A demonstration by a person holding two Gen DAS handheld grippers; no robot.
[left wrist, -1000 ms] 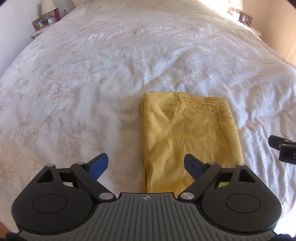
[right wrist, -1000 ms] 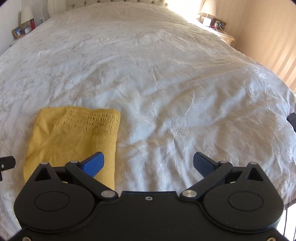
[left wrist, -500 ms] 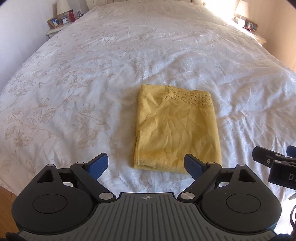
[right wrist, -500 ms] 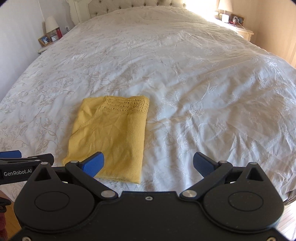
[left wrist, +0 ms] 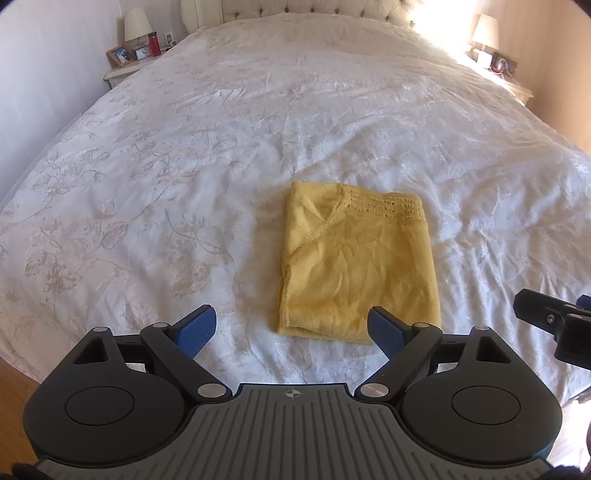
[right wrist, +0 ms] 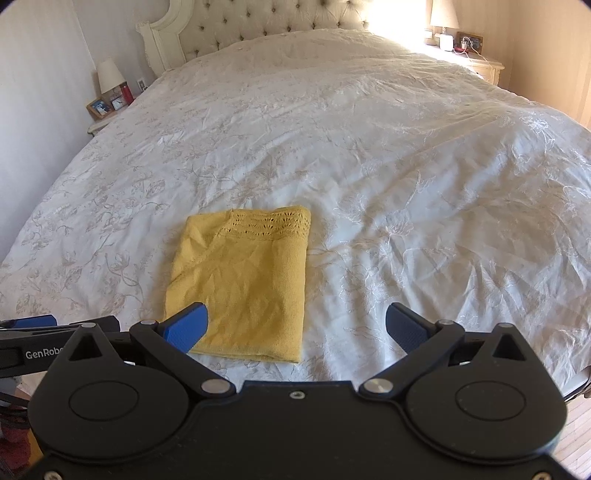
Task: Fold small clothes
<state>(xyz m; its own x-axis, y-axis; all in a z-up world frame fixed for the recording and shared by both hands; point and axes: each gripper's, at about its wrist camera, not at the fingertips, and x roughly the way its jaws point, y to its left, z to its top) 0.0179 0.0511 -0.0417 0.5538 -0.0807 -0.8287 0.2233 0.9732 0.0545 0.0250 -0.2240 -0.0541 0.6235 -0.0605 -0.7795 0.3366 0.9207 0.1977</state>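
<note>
Left wrist view: the left gripper (left wrist: 290,330) hangs above the near edge of the bed, its 2 blue pads spread wide with nothing between them. The folded yellow knit top (left wrist: 356,266) lies flat on the white floral bedspread (left wrist: 147,192), its openwork band along the far edge, its near right corner partly covered by the right pad. Only this view shows the right gripper (left wrist: 554,317) from outside, as a black piece cut off at the right edge. A bedside table (left wrist: 125,70) at far left carries a lamp, a picture frame and a red bottle; a second lamp (left wrist: 485,31) sits washed out by sunlight at far right.

Right wrist view: the right gripper (right wrist: 297,326) is likewise wide open and empty, the top (right wrist: 243,280) lying left of centre with its near left corner behind the left pad. This view alone shows the tufted headboard (right wrist: 266,18) fully and lettering on the left gripper (right wrist: 44,332), cut short at the frame edge.

Against 1 second ago, both cameras sit higher and farther back: the garment looks smaller, the headboard and wooden floor (right wrist: 580,435) have come into sight, and the top lies unchanged.
</note>
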